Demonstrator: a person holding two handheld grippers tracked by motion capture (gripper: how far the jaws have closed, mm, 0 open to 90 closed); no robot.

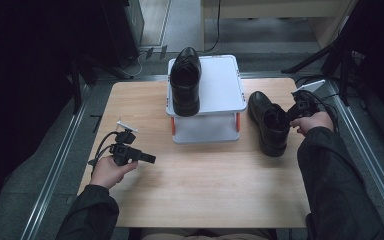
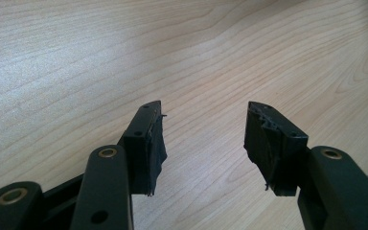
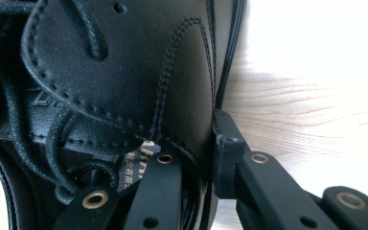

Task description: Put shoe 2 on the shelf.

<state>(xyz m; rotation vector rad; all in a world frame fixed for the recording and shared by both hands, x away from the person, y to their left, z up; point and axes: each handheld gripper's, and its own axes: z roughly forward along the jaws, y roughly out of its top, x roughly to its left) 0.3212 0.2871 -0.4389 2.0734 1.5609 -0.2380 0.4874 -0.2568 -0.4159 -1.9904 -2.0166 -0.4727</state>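
A black leather lace-up shoe (image 1: 267, 122) rests on the wooden table (image 1: 205, 185) at the right, toe toward the far edge. My right gripper (image 1: 292, 112) is shut on its side wall by the opening. In the right gripper view one jaw is inside the shoe (image 3: 124, 72) and the other outside, with the leather pinched at my right gripper (image 3: 196, 143). A matching black shoe (image 1: 185, 80) stands on the left of the top shelf of a white two-level rack (image 1: 220, 85). My left gripper (image 1: 150, 159) hovers low at the table's left, open (image 2: 203, 129), with bare wood between its pads.
The rack stands at the middle of the table's far edge, its lower shelf (image 1: 205, 130) bare. Metal rails (image 1: 55, 170) run along the floor on both sides of the table. Dark stand legs (image 1: 320, 57) and cables sit behind the far corners.
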